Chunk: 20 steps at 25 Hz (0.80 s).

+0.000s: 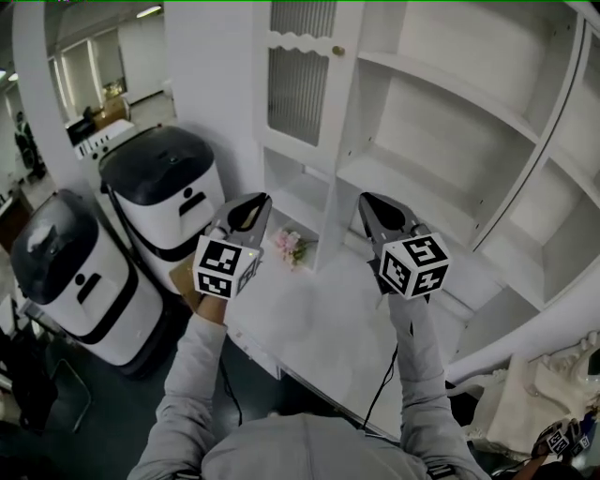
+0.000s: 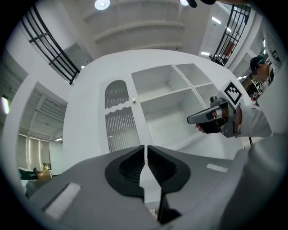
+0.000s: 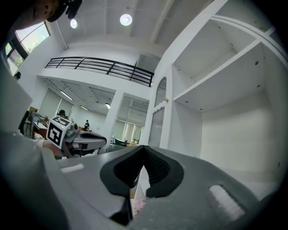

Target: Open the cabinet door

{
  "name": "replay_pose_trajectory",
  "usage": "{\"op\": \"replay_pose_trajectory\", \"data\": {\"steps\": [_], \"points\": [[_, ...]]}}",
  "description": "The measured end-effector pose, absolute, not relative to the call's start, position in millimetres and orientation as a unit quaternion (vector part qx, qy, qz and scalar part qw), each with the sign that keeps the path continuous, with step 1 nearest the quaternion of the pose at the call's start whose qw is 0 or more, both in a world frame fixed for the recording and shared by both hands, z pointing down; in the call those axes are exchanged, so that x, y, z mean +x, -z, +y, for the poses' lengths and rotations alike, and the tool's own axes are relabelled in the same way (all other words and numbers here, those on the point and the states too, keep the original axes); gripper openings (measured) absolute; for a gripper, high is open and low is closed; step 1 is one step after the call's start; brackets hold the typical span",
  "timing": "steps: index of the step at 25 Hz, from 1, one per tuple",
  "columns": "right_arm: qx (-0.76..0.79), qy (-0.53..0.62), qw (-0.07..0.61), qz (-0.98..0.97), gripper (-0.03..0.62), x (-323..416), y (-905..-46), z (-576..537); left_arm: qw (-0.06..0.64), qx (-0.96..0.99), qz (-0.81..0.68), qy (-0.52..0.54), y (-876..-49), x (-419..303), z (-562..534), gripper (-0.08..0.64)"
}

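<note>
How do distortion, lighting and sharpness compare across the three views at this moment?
Head view: even light, cabinet edges bowed at the frame's rim. Left gripper view: heavy fisheye, dark corners, ceiling lamp glaring, the left gripper soft close up. Right gripper view: same fisheye, balcony railing curved.

No legible text, labels, brands or numbers on any visible surface.

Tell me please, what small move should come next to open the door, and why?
Probably raise the left tool toward the knob. The door looks closed. Both tools are empty and sit below the knob. The left jaws stand slightly apart, while the right tool is shut.
</note>
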State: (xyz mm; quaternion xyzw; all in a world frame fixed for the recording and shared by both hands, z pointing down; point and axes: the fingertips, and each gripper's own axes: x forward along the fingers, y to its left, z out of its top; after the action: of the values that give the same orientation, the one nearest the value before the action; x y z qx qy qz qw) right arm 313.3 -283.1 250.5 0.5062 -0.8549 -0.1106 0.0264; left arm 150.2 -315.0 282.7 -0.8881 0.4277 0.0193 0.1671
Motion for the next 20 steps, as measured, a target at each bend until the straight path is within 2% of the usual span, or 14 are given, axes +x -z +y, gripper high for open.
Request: {"op": "replay_pose_trajectory", "data": {"steps": [4, 7, 12, 20], "points": [[0.491, 0.116, 0.026, -0.863, 0.005, 323, -231, -310, 0.173, -0.887, 0.426, -0.043, -249, 171, -339, 0.056], [0.483, 0.123, 0.03, -0.867, 0.06, 324, -220, -326, 0.183, -0.887, 0.421, -0.052, -227, 184, -351, 0.078], [0.488, 0.133, 0.036, -0.862, 0.103, 321, -207, -355, 0.212, -0.89, 0.396, -0.076, -187, 201, -372, 0.105], [0.52, 0.154, 0.034, -0.84, 0.117, 313, -180, -402, 0.259, -0.898, 0.336, -0.118, -124, 226, -414, 0.118]]}}
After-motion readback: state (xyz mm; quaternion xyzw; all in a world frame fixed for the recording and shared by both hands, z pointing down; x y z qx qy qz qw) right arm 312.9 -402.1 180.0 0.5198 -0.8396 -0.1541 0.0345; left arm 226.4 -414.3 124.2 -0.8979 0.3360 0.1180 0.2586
